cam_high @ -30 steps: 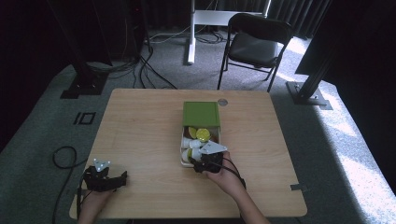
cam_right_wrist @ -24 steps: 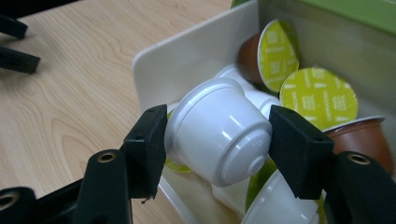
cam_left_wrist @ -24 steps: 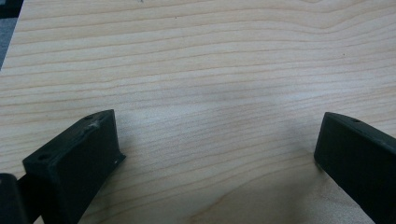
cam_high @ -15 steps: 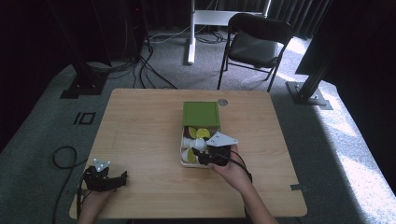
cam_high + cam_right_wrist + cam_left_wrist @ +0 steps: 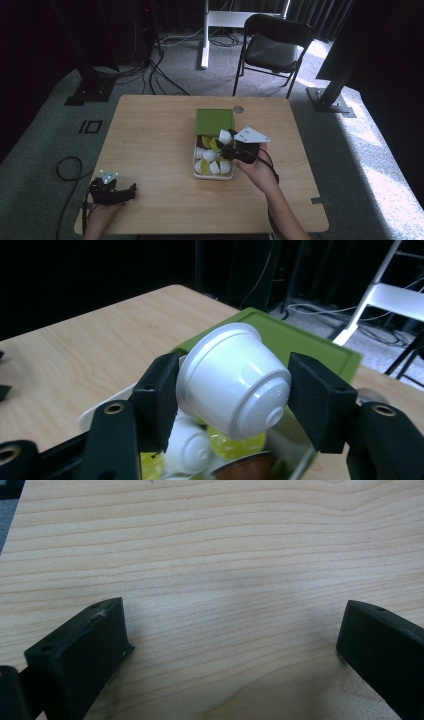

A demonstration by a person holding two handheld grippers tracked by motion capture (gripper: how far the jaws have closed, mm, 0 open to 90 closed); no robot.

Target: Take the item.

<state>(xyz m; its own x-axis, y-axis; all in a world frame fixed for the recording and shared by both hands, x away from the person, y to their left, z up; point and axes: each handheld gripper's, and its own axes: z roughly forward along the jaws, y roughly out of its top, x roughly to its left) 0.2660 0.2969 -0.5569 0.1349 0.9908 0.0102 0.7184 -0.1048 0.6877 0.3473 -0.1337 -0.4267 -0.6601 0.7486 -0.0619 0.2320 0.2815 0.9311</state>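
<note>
A white capsule (image 5: pixel 234 379) is pinched between the two jaws of the right gripper (image 5: pixel 233 385), lying tilted with its closed base toward the camera. In the high view the capsule (image 5: pixel 225 136) is held above the far part of an open box (image 5: pixel 195 161) that sits a little right of the table's middle. The box holds more capsules, white, yellow-green and brown ones, loosely heaped. Its green lid (image 5: pixel 215 121) stands open on the side toward the table's far edge. The right gripper (image 5: pixel 226 142) comes in from the box's right side, held by the person's right hand (image 5: pixel 257 167). Near the table's (image 5: pixel 150 130) near left corner, the left gripper (image 5: pixel 131 189) rests in the person's left hand (image 5: pixel 100 212). In the left gripper view its jaws are spread wide over bare wood (image 5: pixel 220 555), with nothing between them.
</note>
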